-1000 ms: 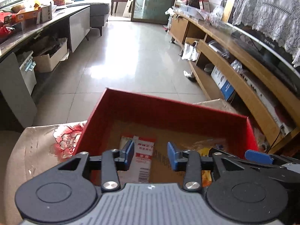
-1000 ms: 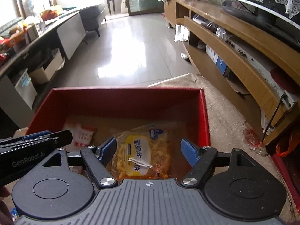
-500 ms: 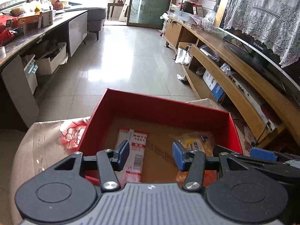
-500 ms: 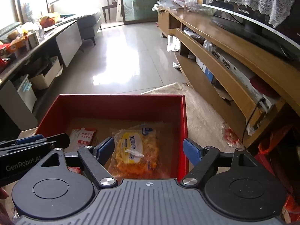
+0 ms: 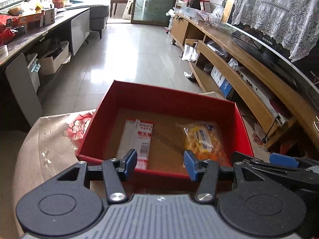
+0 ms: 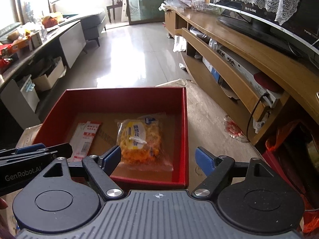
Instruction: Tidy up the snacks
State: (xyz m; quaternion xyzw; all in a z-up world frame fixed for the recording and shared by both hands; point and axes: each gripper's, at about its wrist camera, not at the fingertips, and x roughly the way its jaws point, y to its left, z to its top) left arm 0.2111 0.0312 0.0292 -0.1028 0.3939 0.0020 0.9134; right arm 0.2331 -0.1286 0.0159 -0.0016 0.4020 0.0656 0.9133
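Side by side, two snack packets lie flat on the brown floor of an open red box (image 5: pixel 242 126), which sits on a cloth-covered table (image 5: pixel 39 139). At about ten o'clock inside the box rests a white-and-red packet (image 5: pixel 137 137), label up; at two o'clock lies a clear bag of yellow snacks (image 5: pixel 201 141), well apart from it, so each can be reached without disturbing the other. The left gripper (image 5: pixel 160 162) hangs over the box's near edge at six o'clock, its blue pads parted with nothing between them, the jaws having just been opening. The right gripper (image 6: pixel 158 155) hovers to its right, over the near right corner of the box, spread wider still and likewise empty. Both tools tilt down toward the box, apparently clear of its contents, which suggests both packets are already delivered. Beyond the box at twelve o'clock stretches a tiled floor (image 6: pixel 139 55).
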